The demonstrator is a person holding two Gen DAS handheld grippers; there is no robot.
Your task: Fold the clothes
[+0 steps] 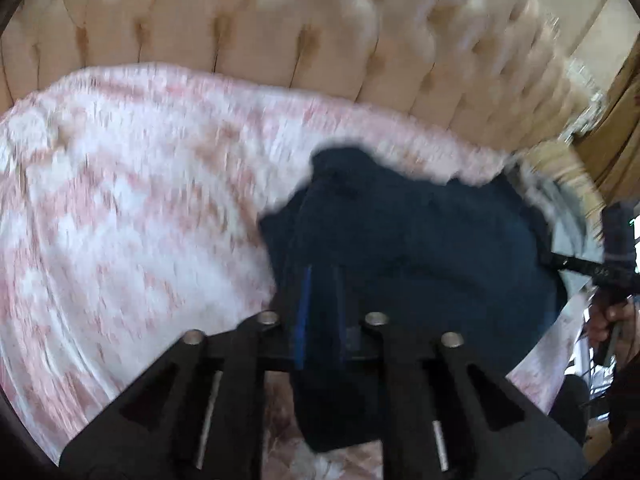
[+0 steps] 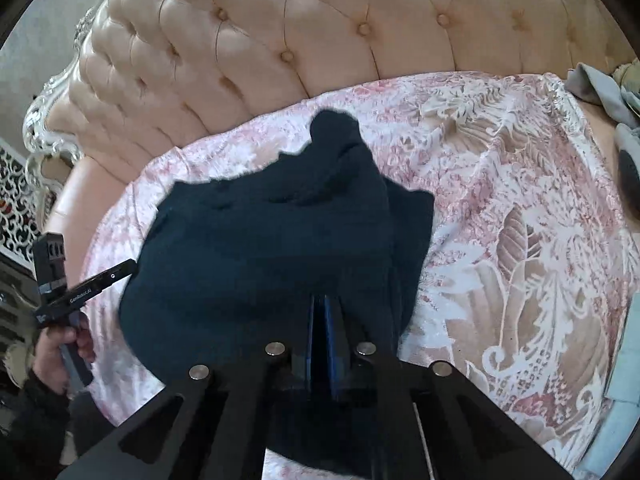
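While navy garment point(image 2: 256, 248) bunches mid-bedspread point(image 2: 500, 208), wide pink margin rightward

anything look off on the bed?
Mostly normal. The navy garment lies bunched and uneven on the pink patterned bedspread, with a peak sticking up towards the headboard. Grey cloth sits crumpled at the bed's far right edge.

Matt dark knit garment point(image 2: 272, 240), glossy tufted leather headboard point(image 2: 320, 32), textured pink-white woven bedspread point(image 2: 520, 208)
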